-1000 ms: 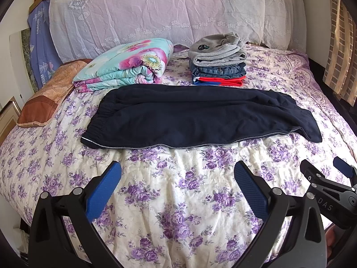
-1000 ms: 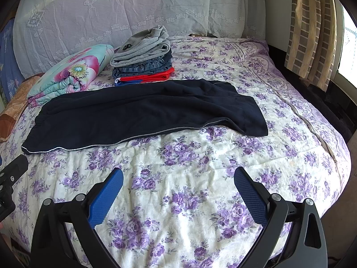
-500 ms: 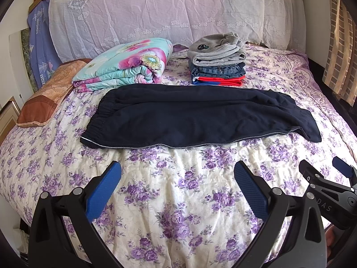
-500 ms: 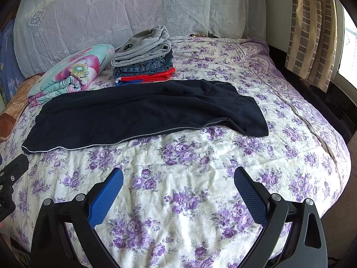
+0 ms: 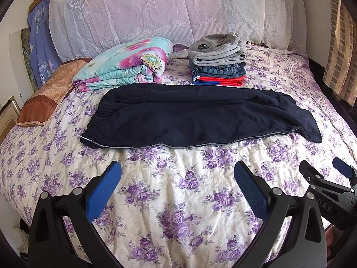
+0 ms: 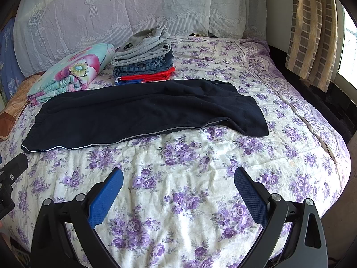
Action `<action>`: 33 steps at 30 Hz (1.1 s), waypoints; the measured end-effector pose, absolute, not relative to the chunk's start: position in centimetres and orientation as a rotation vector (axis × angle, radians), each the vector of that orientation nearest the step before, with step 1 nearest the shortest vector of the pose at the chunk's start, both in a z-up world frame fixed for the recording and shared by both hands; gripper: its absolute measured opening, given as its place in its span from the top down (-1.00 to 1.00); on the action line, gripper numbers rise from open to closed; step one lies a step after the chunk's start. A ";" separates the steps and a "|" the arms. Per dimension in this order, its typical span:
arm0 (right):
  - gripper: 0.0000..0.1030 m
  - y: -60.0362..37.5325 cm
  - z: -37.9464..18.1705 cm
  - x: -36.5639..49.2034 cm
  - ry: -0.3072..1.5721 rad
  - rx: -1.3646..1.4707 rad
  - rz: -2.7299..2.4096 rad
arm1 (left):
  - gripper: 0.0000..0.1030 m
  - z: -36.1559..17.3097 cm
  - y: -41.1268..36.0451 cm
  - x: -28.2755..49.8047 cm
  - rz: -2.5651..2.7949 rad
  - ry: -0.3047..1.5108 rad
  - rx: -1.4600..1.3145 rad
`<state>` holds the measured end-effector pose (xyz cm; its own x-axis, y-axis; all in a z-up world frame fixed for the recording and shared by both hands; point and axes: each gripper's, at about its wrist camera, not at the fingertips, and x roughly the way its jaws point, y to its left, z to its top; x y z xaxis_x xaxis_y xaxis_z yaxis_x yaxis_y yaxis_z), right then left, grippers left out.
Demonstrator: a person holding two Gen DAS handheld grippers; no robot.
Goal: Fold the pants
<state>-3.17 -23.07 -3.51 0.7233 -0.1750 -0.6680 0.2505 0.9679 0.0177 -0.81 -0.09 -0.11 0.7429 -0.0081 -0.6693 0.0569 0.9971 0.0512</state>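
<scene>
Navy pants [image 5: 196,118] lie flat on the floral bedspread [image 5: 178,201], already folded lengthwise leg over leg, waistband at the left end, cuffs at the right. Just behind the pants: a folded floral quilt [image 5: 125,64] and a stack of 3 folded garments [image 5: 217,60]. Versus 1 s ago: no visible change in cloth or view. Left gripper [image 5: 177,186] and right gripper [image 6: 178,188] both hover in front of the pants, jaws spread wide, holding nothing. Judgement: pause before the next crosswise fold; cloth untouched.
</scene>
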 end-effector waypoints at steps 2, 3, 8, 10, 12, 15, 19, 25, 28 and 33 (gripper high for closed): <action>-0.93 -23.1 -3.5 -3.1 0.726 0.110 -0.236 | -0.91 -0.1 -0.1 -0.8 -0.036 0.733 0.069; -0.93 -23.1 -3.5 -3.1 0.727 0.110 -0.236 | -0.91 -0.1 -0.1 -0.7 -0.036 0.733 0.070; -0.93 -23.1 -3.6 -3.0 0.726 0.107 -0.236 | -0.91 -0.4 0.1 -0.5 -0.042 0.751 0.063; -0.93 -23.1 -3.6 -2.9 0.729 0.109 -0.241 | -0.91 -1.1 0.8 0.6 -0.070 0.816 0.032; -0.93 -23.5 -3.7 -2.8 0.740 0.118 -0.243 | -0.91 -2.5 2.8 2.7 -0.073 0.899 -0.042; -0.93 -24.2 -4.3 -2.5 0.749 0.128 -0.258 | -0.91 -4.6 7.7 5.7 -0.006 0.967 -0.195; -0.93 -25.1 -5.0 -2.3 0.768 0.157 -0.269 | -0.91 -7.0 14.1 9.3 0.113 1.015 -0.355; -0.93 -25.0 -5.6 -1.7 0.795 0.151 -0.262 | -0.90 -10.3 18.9 15.0 0.139 1.108 -0.550; -0.93 -25.3 -5.7 -1.6 0.801 0.152 -0.271 | -0.27 -11.5 18.9 17.1 0.144 1.151 -0.539; -0.93 -27.5 -5.6 -2.0 0.796 0.158 -0.303 | 0.72 -10.6 18.8 16.5 0.119 1.117 -0.506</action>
